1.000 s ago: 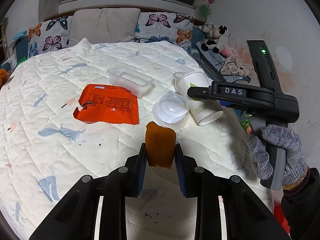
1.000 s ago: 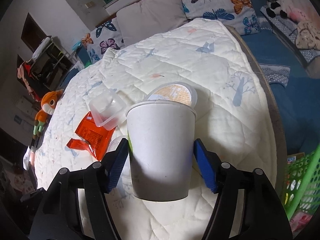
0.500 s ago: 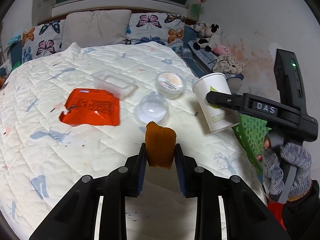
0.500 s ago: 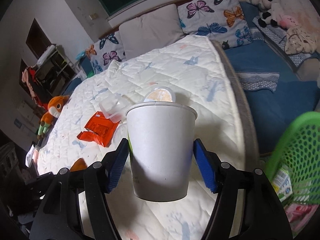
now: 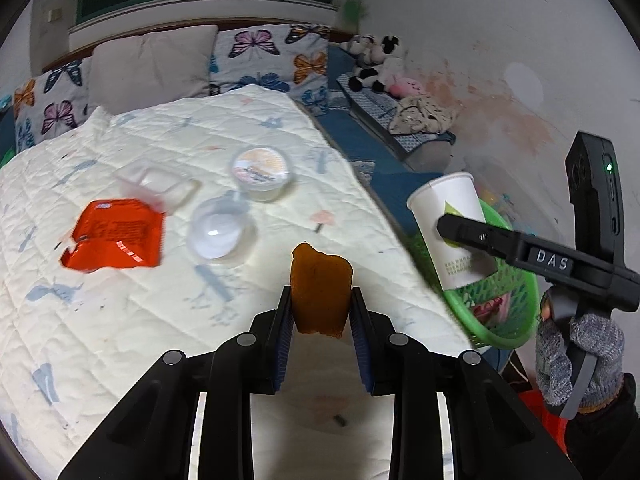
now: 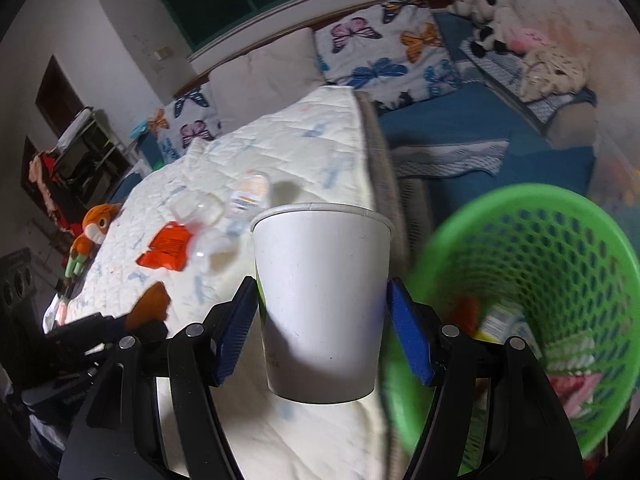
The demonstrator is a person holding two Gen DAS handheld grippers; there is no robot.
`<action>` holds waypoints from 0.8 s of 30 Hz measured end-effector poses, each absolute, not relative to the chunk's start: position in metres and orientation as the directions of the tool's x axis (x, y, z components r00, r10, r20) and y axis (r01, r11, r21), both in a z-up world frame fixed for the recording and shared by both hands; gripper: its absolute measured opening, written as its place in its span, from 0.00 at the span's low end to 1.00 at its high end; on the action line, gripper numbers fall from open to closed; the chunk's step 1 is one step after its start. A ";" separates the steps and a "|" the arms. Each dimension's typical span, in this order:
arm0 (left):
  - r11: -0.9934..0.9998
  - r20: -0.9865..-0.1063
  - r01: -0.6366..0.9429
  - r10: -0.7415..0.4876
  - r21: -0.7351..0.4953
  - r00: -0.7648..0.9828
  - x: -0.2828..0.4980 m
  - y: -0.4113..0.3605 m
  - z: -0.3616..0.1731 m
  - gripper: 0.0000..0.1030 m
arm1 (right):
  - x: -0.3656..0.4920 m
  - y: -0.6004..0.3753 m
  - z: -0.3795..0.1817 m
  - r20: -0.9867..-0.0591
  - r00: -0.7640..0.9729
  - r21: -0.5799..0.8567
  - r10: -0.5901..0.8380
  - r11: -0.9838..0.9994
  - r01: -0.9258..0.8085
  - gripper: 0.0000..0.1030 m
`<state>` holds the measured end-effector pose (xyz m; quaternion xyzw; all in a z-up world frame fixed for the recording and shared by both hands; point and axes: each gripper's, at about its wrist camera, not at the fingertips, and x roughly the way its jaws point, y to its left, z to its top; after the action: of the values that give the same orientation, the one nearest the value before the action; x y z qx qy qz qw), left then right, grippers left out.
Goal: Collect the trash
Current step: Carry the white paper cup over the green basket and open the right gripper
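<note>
The right tongs (image 6: 322, 332) are clamped on a white paper cup (image 6: 322, 300), pads against its 2 sides below the rim. The cup is carried upright with its mouth away from the camera, a grip that lets it be tipped or dropped cleanly. It hangs just beside the green mesh basket (image 6: 560, 280), at the basket's near rim and not yet over the opening. The basket stands off the side of the bed and already holds some wrappers, so it reads as the bin for this job. The cup looks 1 short move away from release.

The left tongs (image 5: 320, 316) are closed on a flat brown scrap (image 5: 320, 292), perhaps a peel or a bit of torn paper. It stands on edge between the pads, above the quilt (image 5: 120, 320) and further from the basket than the cup, probably waiting its turn.

Still on the quilt, beyond the scrap from the basket, lie 4 pieces: an orange snack wrapper (image 5: 116, 236), a clear plastic lid (image 5: 218, 234), a sealed pudding cup (image 5: 262, 172) and a clear plastic tray (image 5: 160, 182). A gloved hand (image 5: 576, 360) holds the right tool.
</note>
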<state>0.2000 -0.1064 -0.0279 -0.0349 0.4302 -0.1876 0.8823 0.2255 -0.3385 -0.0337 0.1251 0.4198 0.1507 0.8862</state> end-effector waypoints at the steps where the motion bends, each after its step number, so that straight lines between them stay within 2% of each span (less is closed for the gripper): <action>1: 0.924 -0.746 0.311 -0.366 -0.221 0.557 0.200 -0.113 -0.027 0.26 | 0.223 -0.345 -0.035 -0.709 0.604 0.347 0.364 0.926 -0.151 0.64; 12: 0.890 -0.746 0.405 -0.414 -0.210 0.522 0.201 -0.169 -0.019 0.26 | 0.199 -0.419 -0.064 -0.771 0.599 0.288 0.219 0.958 0.020 0.66; 24: 0.837 -0.757 0.503 -0.470 -0.218 0.454 0.206 -0.233 -0.024 0.26 | 0.183 -0.464 -0.083 -0.793 0.587 0.279 0.163 0.954 0.111 0.69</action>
<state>0.2056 -0.2328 -0.0236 0.0189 0.4379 -0.2853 0.8524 0.1834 -0.4642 -0.0832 0.1511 0.4539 0.0148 0.8780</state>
